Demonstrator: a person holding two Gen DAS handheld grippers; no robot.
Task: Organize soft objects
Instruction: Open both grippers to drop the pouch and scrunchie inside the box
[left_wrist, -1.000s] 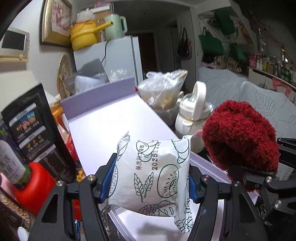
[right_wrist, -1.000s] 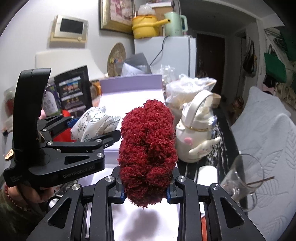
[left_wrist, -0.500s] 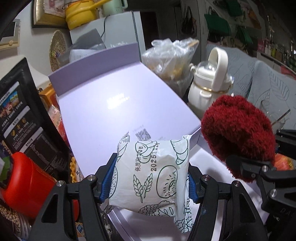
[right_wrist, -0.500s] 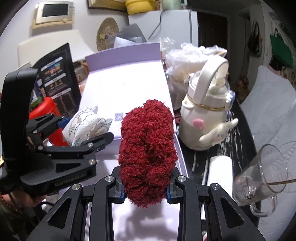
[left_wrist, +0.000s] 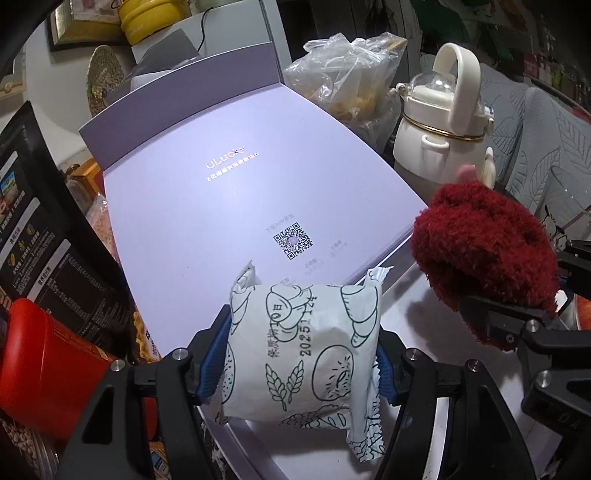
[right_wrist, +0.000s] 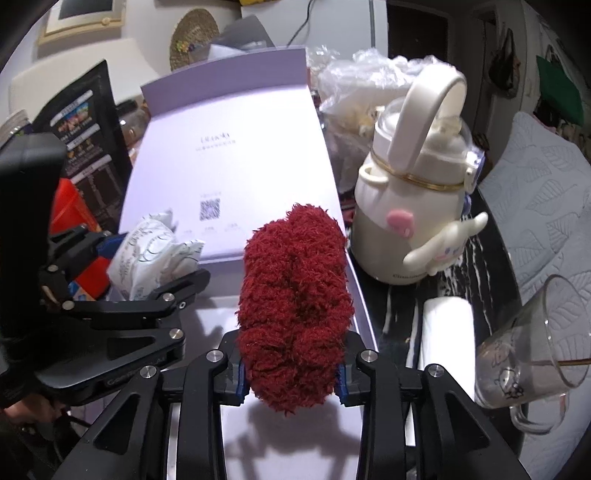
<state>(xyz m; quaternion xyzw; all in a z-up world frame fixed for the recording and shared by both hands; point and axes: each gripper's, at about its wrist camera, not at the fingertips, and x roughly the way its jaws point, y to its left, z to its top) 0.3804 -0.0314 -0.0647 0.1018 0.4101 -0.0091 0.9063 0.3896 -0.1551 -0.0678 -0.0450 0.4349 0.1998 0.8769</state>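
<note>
Both tools angled downward over lavender box (left_wrist: 229, 192). Left tool (left_wrist: 295, 358) pinching bread packet (left_wrist: 306, 350), jaws opening; right tool (right_wrist: 291, 373) pinching red fuzzy bundle (right_wrist: 295, 302), jaws opening.

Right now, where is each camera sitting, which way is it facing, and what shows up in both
Left wrist: on the left gripper, looking down along its fingers at the white snack packet pinched there over the lilac box; jaws opening.
Right wrist: on the right gripper, looking down over the red fuzzy bundle between its opening jaws; a hand shows at bottom left.
Shared: packet, bundle, box, cream kettle.
</note>
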